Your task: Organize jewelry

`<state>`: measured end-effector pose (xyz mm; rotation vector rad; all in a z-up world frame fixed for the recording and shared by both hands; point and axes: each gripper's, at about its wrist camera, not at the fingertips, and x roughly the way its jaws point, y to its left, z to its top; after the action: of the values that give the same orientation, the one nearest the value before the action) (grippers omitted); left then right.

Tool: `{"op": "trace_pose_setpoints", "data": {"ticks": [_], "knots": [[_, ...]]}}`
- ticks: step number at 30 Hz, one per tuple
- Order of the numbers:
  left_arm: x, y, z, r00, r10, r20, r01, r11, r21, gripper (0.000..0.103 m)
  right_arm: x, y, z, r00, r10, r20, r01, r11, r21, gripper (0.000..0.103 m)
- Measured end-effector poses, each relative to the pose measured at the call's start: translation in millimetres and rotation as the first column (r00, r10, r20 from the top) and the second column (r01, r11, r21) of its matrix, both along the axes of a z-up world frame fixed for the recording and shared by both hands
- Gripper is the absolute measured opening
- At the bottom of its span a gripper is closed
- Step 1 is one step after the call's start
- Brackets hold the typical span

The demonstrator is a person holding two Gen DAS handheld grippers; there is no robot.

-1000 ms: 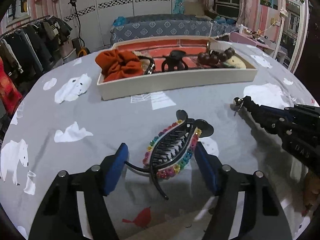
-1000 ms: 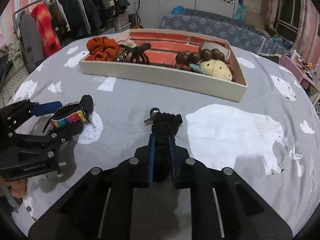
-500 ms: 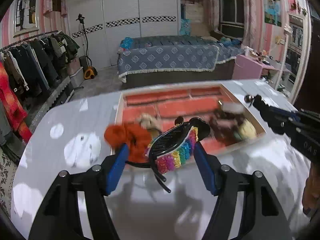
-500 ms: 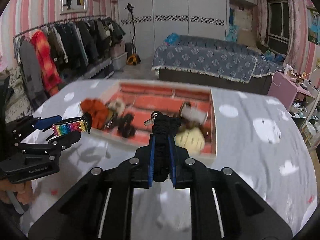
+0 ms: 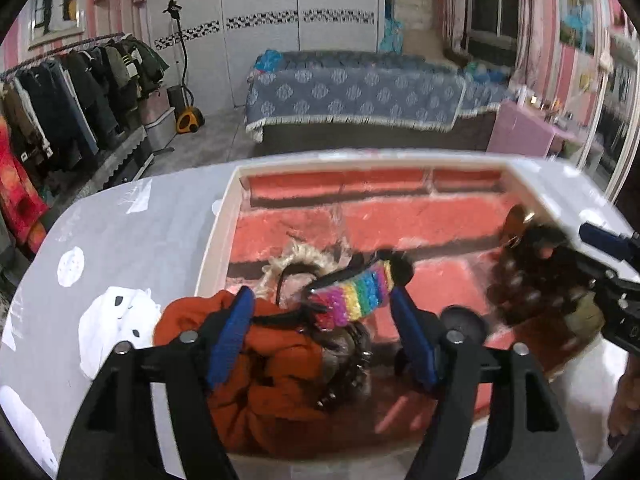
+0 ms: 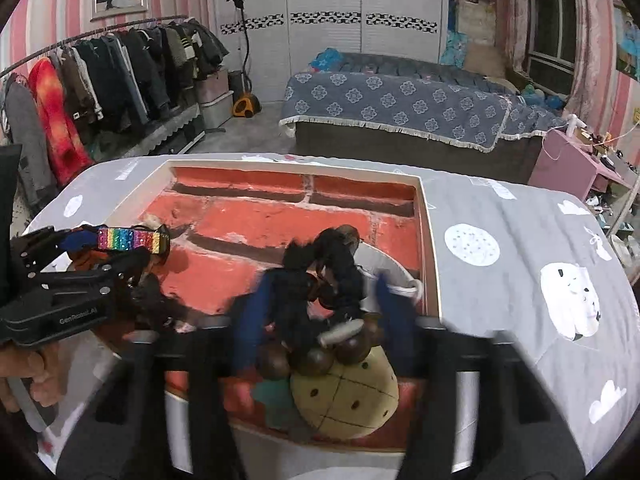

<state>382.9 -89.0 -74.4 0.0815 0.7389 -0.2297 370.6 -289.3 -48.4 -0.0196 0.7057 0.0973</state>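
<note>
A white tray (image 5: 216, 236) with a red brick-print floor (image 6: 280, 216) lies on the grey table. My left gripper (image 5: 320, 312) is over its left end, shut on a rainbow claw clip (image 5: 352, 294), which also shows in the right wrist view (image 6: 128, 238). Below it lie an orange scrunchie (image 5: 276, 368) and a fuzzy headband (image 5: 304, 258). My right gripper (image 6: 320, 296) is open over the tray's right end. A black braided cord (image 6: 332, 264) lies between its fingers on brown beads (image 6: 316, 356).
A tan stuffed toy (image 6: 344, 396) lies at the tray's near right. A white item (image 6: 384, 272) sits by the right tray wall (image 6: 428, 248). Beyond the table are a bed (image 6: 400, 108) and a clothes rack (image 6: 100, 76).
Both grippers moved forward from above the table to over the tray. The right gripper opened and let go of the black cord onto the beads. The left still holds the clip.
</note>
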Motion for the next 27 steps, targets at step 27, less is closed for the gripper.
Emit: {"op": "trace_pose_setpoints", "data": {"ticks": [27], "knots": [[-315.7, 65.9, 85.1, 0.965, 0.105, 0.241, -0.112, 0.994, 0.015, 0.099, -305.3, 24.9, 68.2, 0.99, -0.075, 0.121, 0.074, 0.997, 0.013, 0.098]]}}
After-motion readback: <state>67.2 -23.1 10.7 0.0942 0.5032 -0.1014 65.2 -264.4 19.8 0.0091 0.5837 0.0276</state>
